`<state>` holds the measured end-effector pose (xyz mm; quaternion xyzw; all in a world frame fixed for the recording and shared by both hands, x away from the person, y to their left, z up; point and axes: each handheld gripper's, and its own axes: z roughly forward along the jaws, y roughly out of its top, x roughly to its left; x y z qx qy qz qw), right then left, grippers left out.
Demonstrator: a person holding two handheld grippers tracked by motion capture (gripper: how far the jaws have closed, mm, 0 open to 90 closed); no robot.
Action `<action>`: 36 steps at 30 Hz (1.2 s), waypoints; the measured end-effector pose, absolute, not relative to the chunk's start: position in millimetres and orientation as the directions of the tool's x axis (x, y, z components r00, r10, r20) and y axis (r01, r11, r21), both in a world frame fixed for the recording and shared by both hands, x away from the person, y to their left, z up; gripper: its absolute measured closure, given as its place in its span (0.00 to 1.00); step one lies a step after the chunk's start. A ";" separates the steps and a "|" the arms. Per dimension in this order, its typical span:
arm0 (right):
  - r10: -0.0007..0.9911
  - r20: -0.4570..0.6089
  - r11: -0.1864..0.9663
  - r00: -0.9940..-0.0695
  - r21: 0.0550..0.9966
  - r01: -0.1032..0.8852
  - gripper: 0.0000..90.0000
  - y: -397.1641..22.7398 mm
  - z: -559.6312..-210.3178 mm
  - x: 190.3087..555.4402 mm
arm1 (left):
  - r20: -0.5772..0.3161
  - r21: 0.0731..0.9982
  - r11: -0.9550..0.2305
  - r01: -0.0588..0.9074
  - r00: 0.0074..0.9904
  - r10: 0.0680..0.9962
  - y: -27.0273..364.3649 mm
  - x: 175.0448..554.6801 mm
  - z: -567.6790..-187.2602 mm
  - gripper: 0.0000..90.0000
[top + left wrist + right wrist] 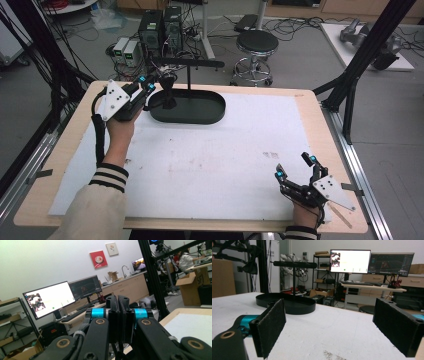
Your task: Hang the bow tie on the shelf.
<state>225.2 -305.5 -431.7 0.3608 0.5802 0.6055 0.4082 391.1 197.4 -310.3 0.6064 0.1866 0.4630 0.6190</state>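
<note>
Left tool [117, 315] pressed together over oval black tray [210, 117]; right tool [332, 327] (felt-padded) spread wide.

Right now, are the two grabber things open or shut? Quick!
Left gripper: shut, its jaws pressed together; whether anything is pinched between them cannot be told.
Right gripper: open, jaws wide apart, holding nothing.

High view above the table [210, 165]; low right gripper view sharing the black stand [287, 302].
</note>
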 end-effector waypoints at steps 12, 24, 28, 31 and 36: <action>0.911 -0.056 0.024 -0.408 0.996 -0.083 0.12 -303.4 -432.8 227.8 | 0.258 0.942 -0.100 -0.320 0.502 0.825 203.5 438.5 -312.7 0.97; 0.912 -0.072 0.039 -0.404 0.995 -0.090 0.12 -303.5 -433.5 230.2 | 0.229 0.957 -0.103 -0.272 0.487 0.842 205.7 482.6 -319.3 0.97; 0.911 -0.072 0.039 -0.405 0.995 -0.090 0.12 -303.0 -433.2 229.7 | 0.244 0.958 -0.132 -0.254 0.480 0.843 200.7 493.0 -316.8 0.97; 0.911 -0.074 0.040 -0.405 0.995 -0.091 0.12 -303.0 -433.1 229.6 | 0.255 0.956 -0.152 -0.250 0.461 0.850 200.9 499.5 -316.9 0.97; 0.910 -0.080 0.047 -0.406 0.995 -0.089 0.12 -302.5 -433.5 229.8 | 0.239 0.965 -0.166 -0.202 0.427 0.872 211.3 511.3 -323.5 0.97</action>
